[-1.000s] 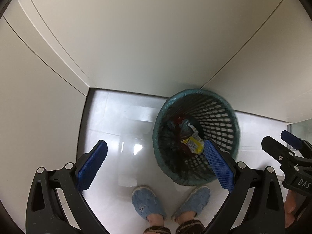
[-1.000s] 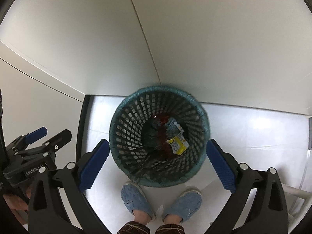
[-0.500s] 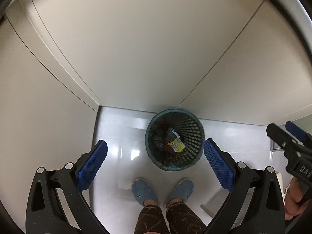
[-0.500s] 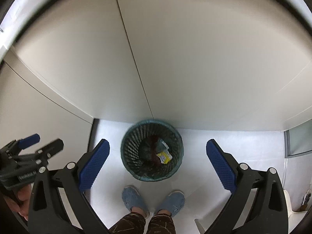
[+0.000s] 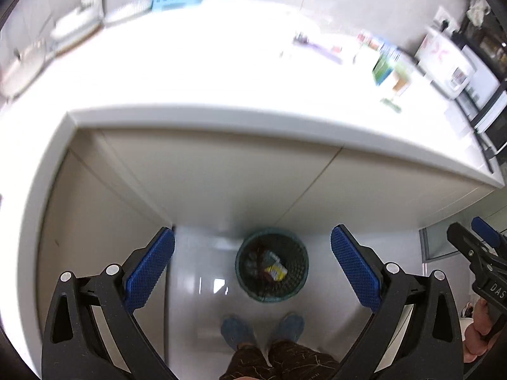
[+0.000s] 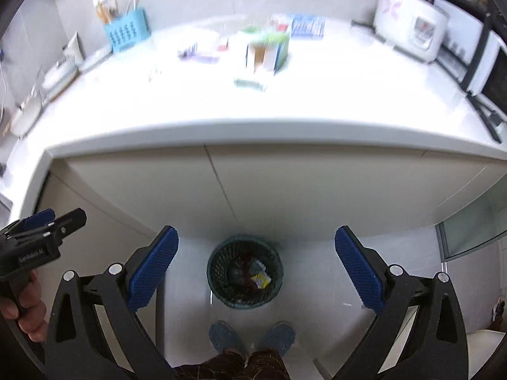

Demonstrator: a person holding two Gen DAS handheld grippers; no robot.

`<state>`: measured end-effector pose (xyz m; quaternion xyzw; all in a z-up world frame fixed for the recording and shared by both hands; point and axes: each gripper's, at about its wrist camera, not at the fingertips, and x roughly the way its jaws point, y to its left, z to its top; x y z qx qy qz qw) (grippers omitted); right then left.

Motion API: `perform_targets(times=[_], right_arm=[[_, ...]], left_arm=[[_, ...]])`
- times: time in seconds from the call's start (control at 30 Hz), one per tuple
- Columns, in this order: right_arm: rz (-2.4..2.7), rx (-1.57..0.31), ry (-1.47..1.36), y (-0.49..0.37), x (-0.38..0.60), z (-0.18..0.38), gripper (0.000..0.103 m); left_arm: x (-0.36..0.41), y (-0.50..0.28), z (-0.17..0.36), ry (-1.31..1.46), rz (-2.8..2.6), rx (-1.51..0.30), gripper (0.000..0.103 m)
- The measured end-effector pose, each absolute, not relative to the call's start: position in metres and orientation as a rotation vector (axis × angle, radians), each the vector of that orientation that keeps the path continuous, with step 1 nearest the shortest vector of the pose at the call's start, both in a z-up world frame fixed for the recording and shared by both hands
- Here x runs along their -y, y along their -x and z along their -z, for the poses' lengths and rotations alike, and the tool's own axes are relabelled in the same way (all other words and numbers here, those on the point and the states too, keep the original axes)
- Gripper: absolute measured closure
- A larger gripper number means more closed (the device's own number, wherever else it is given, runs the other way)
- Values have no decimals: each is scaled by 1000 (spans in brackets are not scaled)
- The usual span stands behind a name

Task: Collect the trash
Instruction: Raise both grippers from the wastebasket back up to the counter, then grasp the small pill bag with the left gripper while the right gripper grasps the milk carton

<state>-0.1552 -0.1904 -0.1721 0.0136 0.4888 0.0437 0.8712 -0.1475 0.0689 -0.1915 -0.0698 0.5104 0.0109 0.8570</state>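
Both my tools empty: left tool (image 5: 252, 271) spread wide, right tool (image 6: 256, 272) spread wide too. Green mesh bin (image 5: 272, 268) sits on the floor below the white table (image 5: 221, 72), wrappers inside incl. a yellow packet (image 6: 261, 280). Blurry boxes (image 6: 266, 52) and a blue basket (image 6: 127, 33) on the table.

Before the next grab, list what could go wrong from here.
1. The frames are motion-blurred, so the small items around the carton on the countertop are hard to tell apart; a wrong pick seems possible.
2. The wastebasket stands on the floor right by the person's shoes; a step forward might tip it.
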Motion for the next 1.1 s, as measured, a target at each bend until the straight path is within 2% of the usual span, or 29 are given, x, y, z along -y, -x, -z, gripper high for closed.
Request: perform_targets(times=[0.33, 0.53, 0.77, 1.1], right_arm=[[-79, -870, -24, 138, 193, 69, 8], [-118, -817, 3, 116, 197, 29, 8], [-156, -799, 22, 70, 210, 18, 8], [-288, -816, 151, -56, 236, 32, 8]], left_arm=[[-66, 126, 95, 101, 6, -933, 6], [-62, 103, 57, 73, -2, -911, 6], [-56, 67, 52, 78, -27, -929, 6], [-35, -20, 75, 107, -125, -1000, 6]])
